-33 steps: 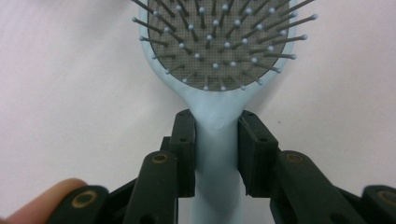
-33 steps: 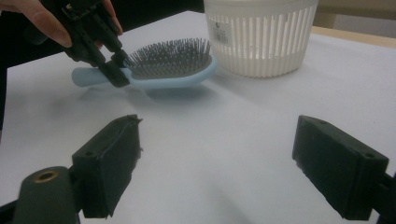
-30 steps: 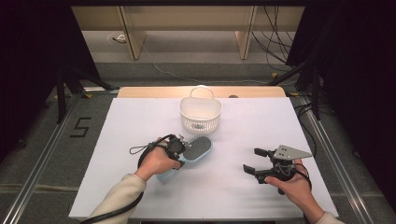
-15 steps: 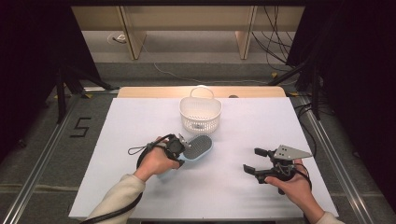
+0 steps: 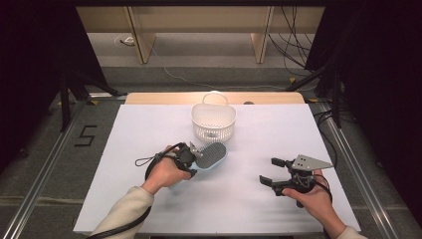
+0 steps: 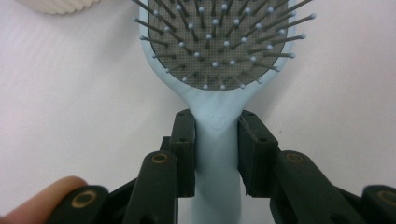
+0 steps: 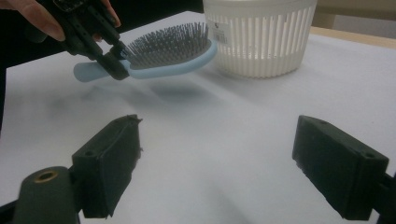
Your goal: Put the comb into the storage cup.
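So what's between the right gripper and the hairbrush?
Nothing: in the right gripper view, bare white table runs from the open right gripper to the hairbrush, held by the left gripper.

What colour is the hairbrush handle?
Light blue; the handle shows best in the left gripper view.

Black numeral "5" marked on the grey floor [image 5: 85, 135] left of the table

cream sleeve on left arm [image 5: 124, 214], black grippers w/ brass rivets, grey plate [image 5: 309, 162]
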